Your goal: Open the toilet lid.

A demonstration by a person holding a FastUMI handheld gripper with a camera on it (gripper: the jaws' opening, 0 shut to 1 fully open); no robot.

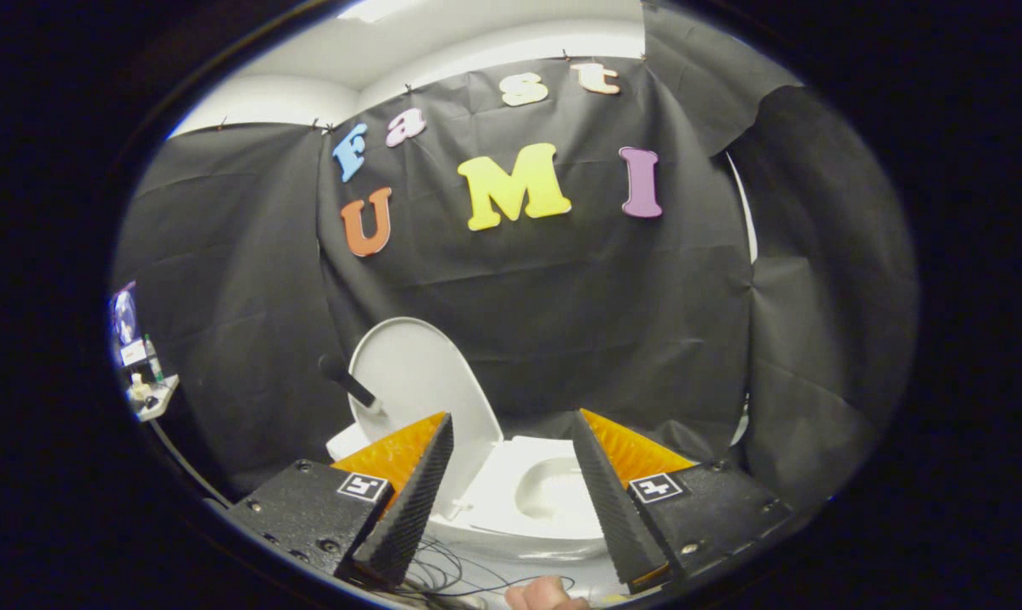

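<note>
Gripper view: oval toilet lid (pixel 409 373) upright, gripper (pixel 511 440) jaws apart.

Dim booth, overhead glare, fisheye-warped edges.

One toilet (pixel 545 500), one raised lid (pixel 422 385), two fingers (pixel 418 496) apart.

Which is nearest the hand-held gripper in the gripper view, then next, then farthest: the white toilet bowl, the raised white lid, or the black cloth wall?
From the open hand-held gripper:
1. White toilet bowl, between the fingers.
2. Raised white toilet lid, behind the bowl.
3. Black cloth wall, behind everything.
</note>
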